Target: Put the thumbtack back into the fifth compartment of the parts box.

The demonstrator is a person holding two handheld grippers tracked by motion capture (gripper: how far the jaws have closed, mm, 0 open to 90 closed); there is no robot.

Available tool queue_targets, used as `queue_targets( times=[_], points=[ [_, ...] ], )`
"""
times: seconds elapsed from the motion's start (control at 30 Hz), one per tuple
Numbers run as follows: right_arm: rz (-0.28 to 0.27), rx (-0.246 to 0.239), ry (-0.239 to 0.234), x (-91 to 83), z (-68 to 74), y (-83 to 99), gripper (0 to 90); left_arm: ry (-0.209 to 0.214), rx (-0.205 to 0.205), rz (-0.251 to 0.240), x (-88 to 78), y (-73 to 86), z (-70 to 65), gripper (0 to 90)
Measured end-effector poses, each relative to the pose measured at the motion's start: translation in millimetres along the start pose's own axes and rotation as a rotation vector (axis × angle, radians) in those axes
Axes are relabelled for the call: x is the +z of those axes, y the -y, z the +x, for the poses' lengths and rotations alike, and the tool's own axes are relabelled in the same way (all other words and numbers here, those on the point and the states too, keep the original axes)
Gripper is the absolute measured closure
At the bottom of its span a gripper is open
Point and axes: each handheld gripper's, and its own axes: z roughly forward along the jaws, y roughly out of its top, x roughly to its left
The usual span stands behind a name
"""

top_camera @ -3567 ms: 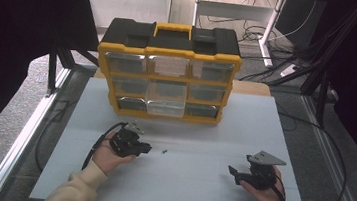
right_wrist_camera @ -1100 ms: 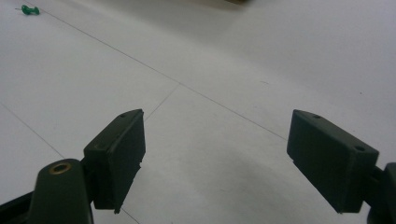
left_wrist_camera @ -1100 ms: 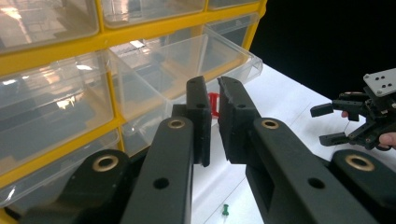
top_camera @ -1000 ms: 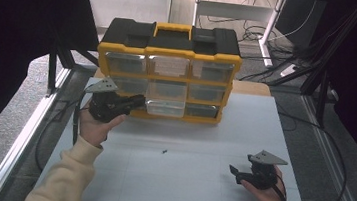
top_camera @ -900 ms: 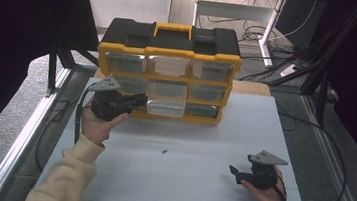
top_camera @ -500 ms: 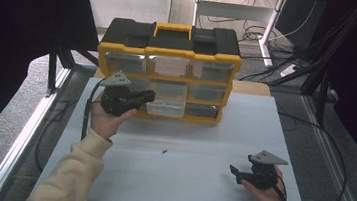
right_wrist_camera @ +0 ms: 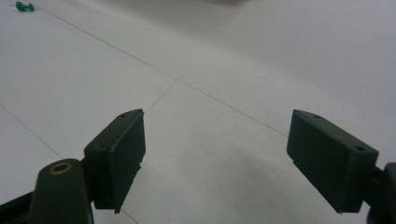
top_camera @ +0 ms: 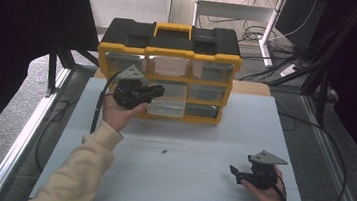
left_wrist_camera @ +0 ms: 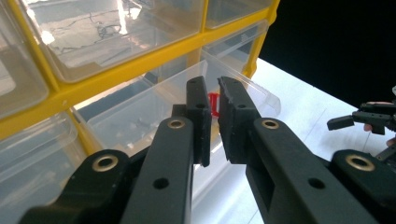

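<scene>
I'm holding my left claw nearly closed over the pulled-out clear drawer, possibly pinching something red. My right claw is resting wide open, empty, on the bench, well apart from a green pin.

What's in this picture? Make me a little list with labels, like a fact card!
Place: white table
Big thing: yellow and black drawer box with clear drawers, at the table's far edge
Open drawer: a clear drawer pulled out, bottom row
Left gripper: held over the open drawer, jaws nearly shut on a small red thing
Right gripper: resting low on the table, jaws wide open, holding nothing
Tiny thing: a green pin lying alone on the table
Hands: one holding each gripper
</scene>
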Motion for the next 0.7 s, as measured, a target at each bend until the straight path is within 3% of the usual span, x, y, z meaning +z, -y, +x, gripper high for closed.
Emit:
queue_targets(
  times=[0.33,0.57,0.7],
  points=[
    [0.003,-0.003,0.0,0.5,-0.4,0.3,19.5,-0.022,-0.021,0.029,14.4,-2.4,9.3,82.6],
    [0.004,-0.002,-0.001,0.6,-0.6,0.6,19.5,-0.032,-0.016,0.021,14.1,-1.8,10.1,81.3],
    [0.005,-0.005,-0.001,0.6,-0.2,0.6,19.5,-0.044,-0.001,-0.005,11.2,-1.3,11.0,69.4]
  ],
)
